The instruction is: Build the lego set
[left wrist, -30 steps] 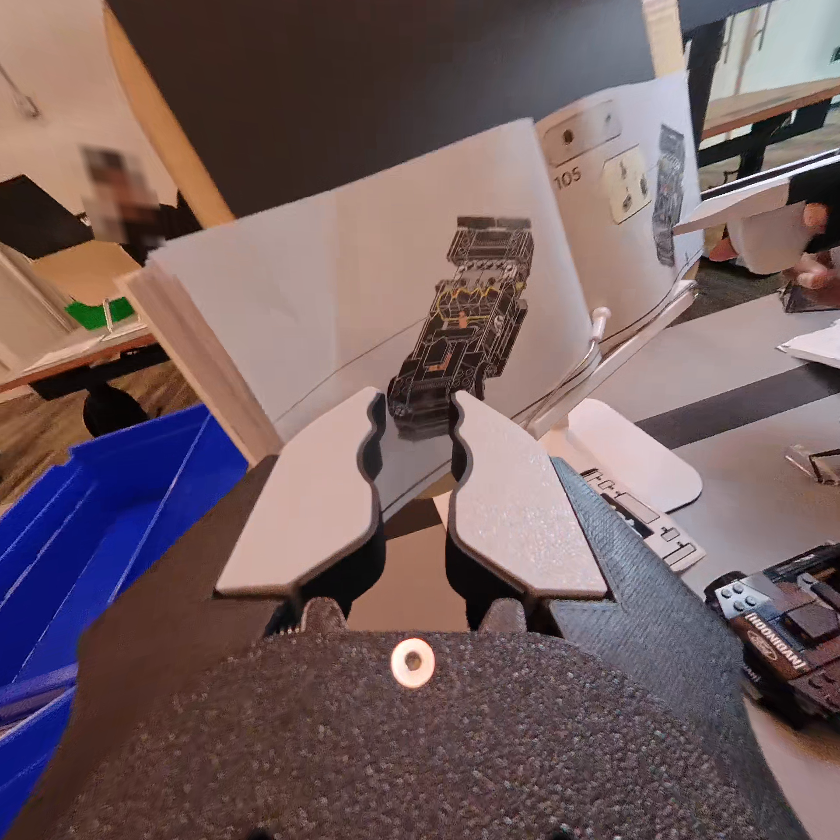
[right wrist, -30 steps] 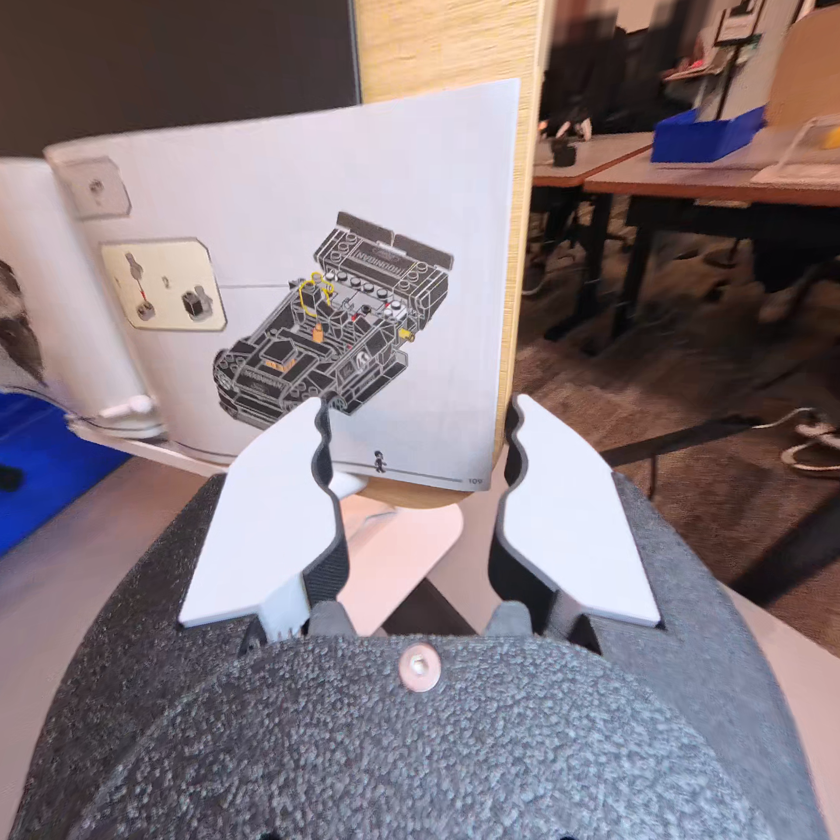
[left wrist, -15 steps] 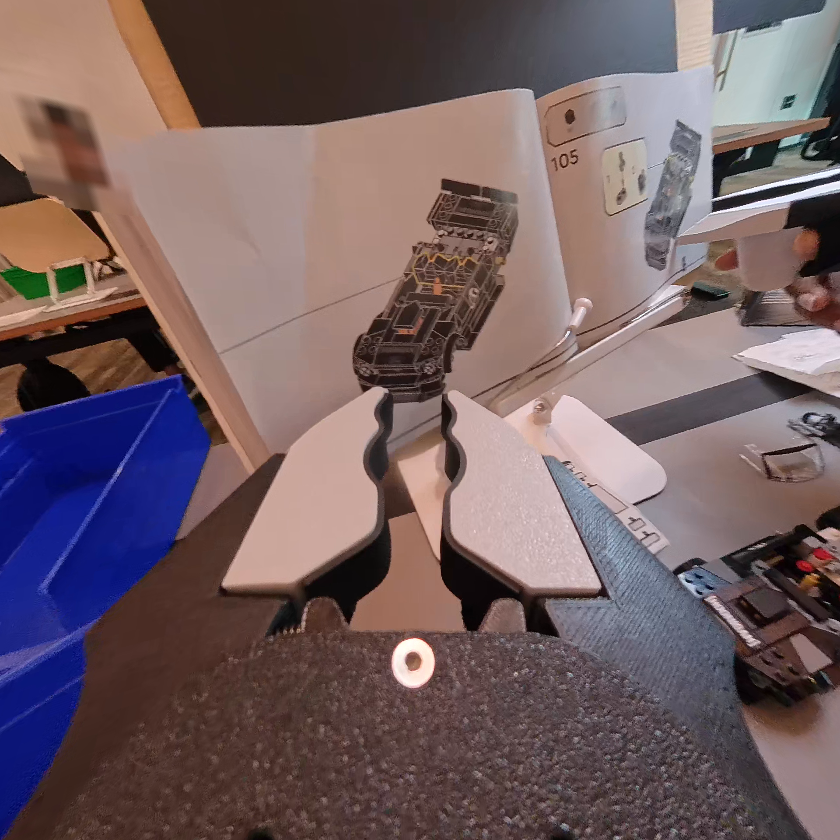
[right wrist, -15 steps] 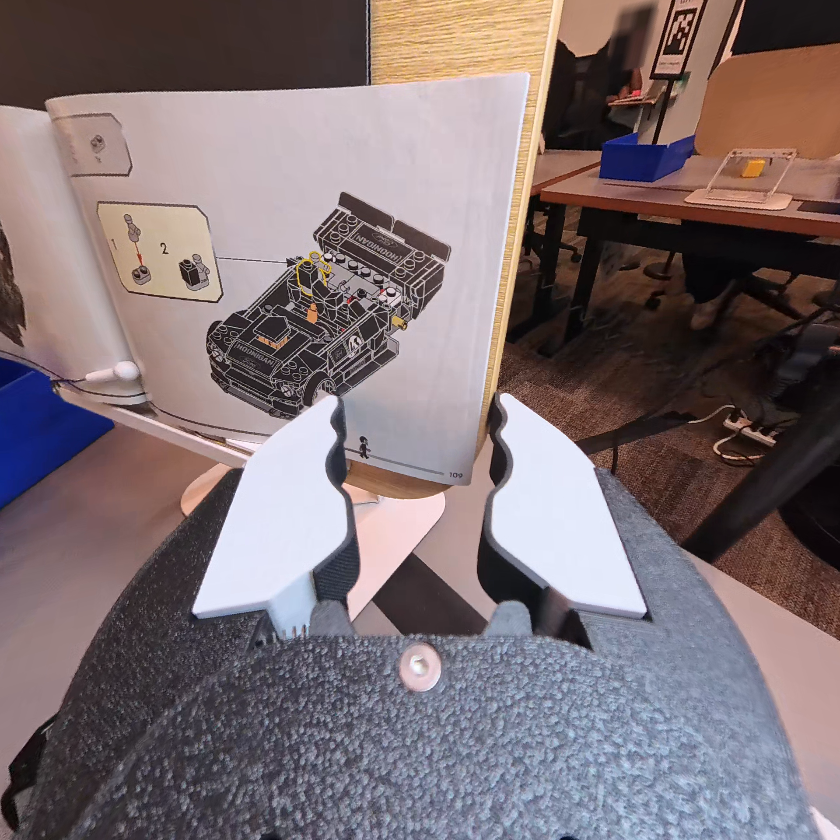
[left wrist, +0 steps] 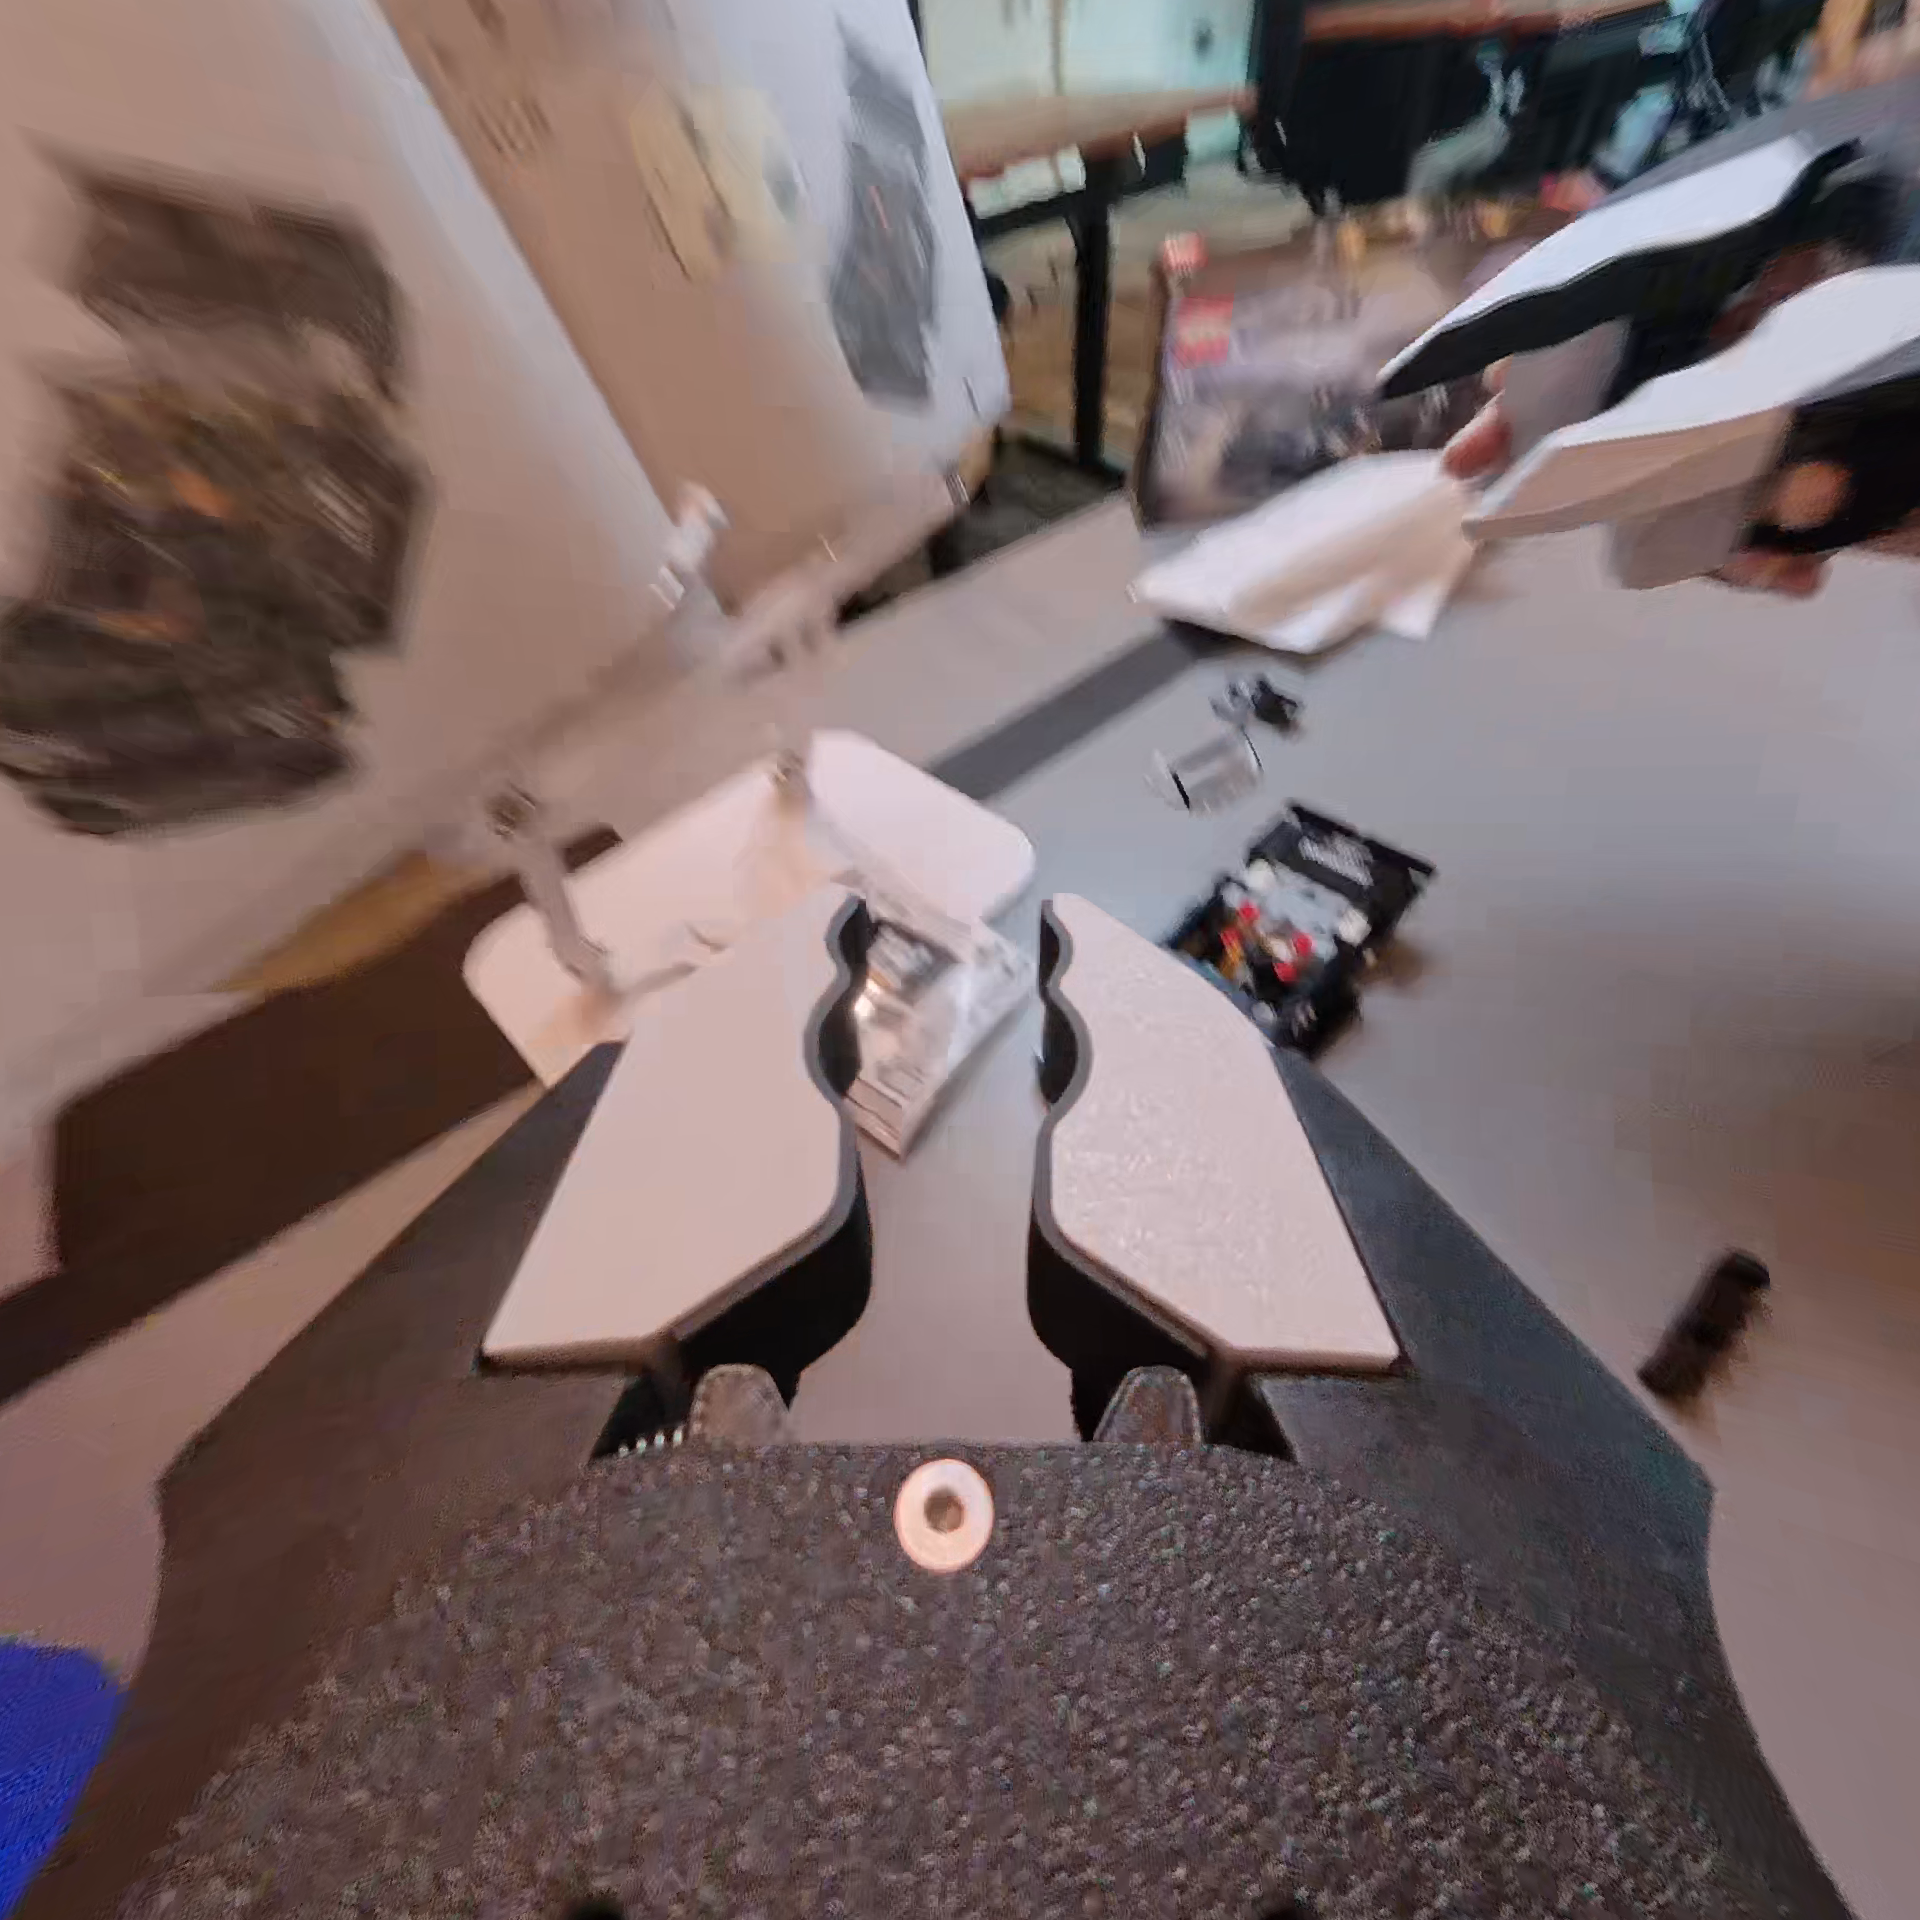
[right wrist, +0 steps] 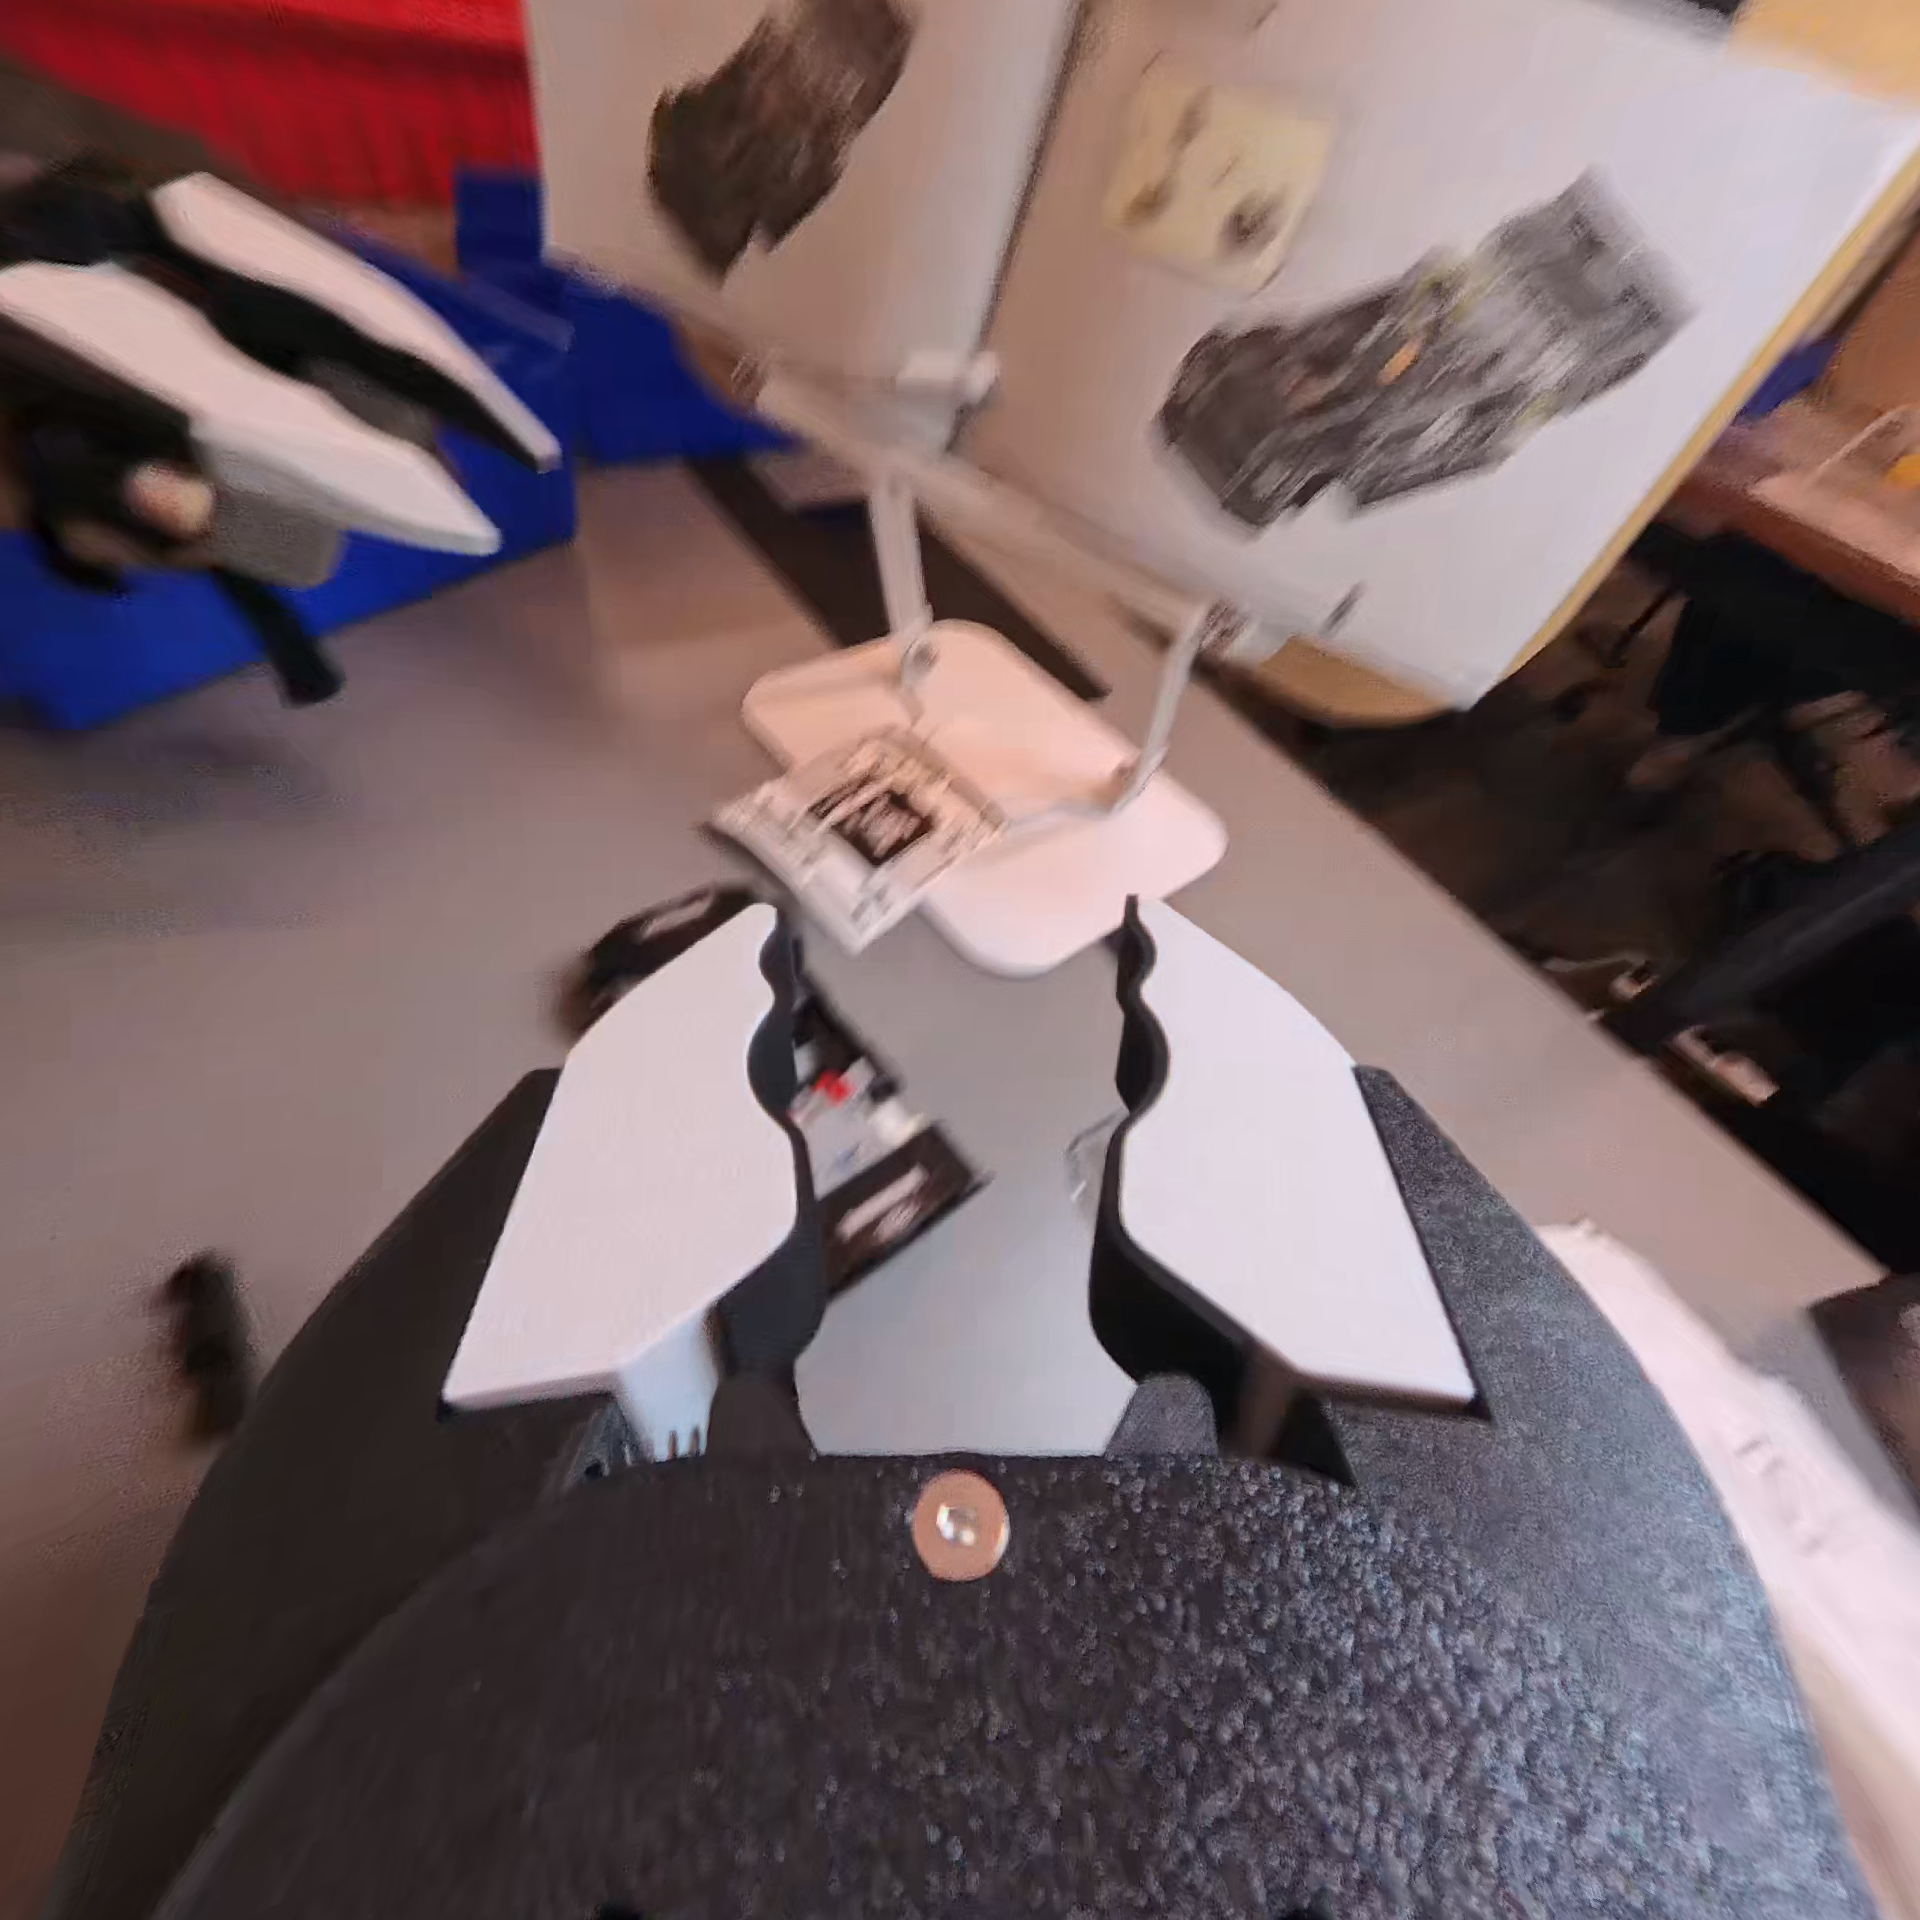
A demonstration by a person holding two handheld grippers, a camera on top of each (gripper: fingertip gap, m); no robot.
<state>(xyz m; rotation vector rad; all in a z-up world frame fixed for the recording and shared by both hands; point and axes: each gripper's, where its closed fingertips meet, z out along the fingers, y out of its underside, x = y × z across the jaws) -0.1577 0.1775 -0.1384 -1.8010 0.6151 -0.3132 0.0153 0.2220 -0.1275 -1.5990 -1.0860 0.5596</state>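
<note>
Left wrist view: a second ago the left gripper [left wrist: 940, 935] faced the instruction booklet [left wrist: 343, 436] on its white stand [left wrist: 914, 842]; now it tips down toward the grey table [left wrist: 1558, 935]. Its fingers are parted with nothing between them. A sticker sheet [left wrist: 935, 1018] lies just past the tips. The half-built black car [left wrist: 1299, 925] sits on the table just right of the right fingertip, its long axis running diagonally away and to the right. The right gripper [left wrist: 1423, 426] hangs far right, apart and empty. A loose dark piece [left wrist: 1704, 1320] lies well right of the fingers.

Right wrist view: this gripper too has swung down from the page. Its fingers stand wide with nothing held, and the car shows just inside and behind the left finger [right wrist: 644, 1143], long axis slanting toward the sheet. I judge reading is over and picking parts comes next.
</note>
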